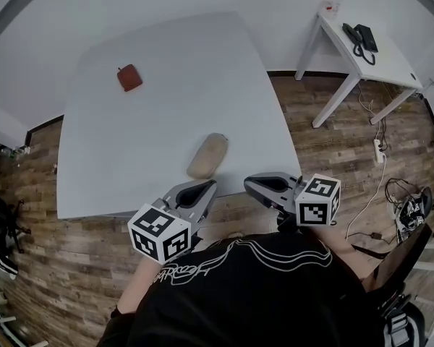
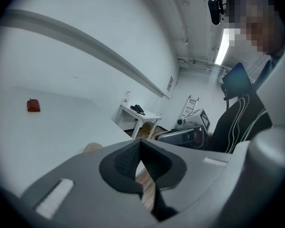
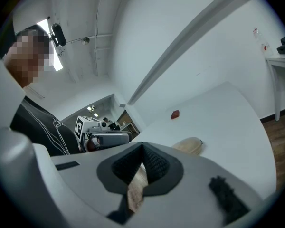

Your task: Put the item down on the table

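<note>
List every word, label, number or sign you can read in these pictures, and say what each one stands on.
No text reads clearly.
Too blurred and distorted to read: white lettering on the person's black shirt.
Black-and-white square patterns only, no letters: left marker cube, right marker cube.
No label visible: red item, tan item.

Left claw [image 2: 141,145] closed, empty; tan pouch [image 2: 91,147] beyond it on table [image 2: 52,125].

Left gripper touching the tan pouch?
Apart. In the left gripper view the left gripper is shut on nothing; the tan pouch lies aside on the table.
</note>
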{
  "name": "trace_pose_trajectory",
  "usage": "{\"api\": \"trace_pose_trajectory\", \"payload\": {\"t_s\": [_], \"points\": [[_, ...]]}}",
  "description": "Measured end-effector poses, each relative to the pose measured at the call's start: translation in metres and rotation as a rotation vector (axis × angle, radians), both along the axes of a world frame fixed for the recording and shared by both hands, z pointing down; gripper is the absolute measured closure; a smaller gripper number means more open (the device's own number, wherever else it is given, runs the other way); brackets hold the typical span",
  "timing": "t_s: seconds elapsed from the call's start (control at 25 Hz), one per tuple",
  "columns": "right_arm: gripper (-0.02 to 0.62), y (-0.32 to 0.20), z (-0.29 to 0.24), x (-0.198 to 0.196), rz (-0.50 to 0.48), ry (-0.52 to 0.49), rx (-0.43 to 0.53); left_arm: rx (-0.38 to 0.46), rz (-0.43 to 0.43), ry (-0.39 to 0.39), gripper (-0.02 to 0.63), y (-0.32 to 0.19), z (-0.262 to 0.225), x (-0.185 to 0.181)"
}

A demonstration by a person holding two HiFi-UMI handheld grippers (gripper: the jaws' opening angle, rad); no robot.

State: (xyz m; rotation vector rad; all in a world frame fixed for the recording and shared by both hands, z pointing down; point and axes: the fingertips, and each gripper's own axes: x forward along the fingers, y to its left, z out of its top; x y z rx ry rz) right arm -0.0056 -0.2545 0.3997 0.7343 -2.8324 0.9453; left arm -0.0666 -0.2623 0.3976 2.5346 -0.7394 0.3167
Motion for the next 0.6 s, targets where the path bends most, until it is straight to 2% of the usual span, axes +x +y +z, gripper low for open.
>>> {"api": "trace_pose_trajectory", "payload": {"t_s": [0.28,0.6], "points": [[0.588,0.0001,-0.0034,-0.0038,-0.002,0.009,0.007,0.003,0.003,0.020,0.601,-0.0003,-0.0020,-0.0003],[0.588,0.0082,-0.0008,-0.0041,-0.011,0.026,-0.004,-0.035,-0.016,0.080,0.600,0.0018,-0.0033,0.0000]]}}
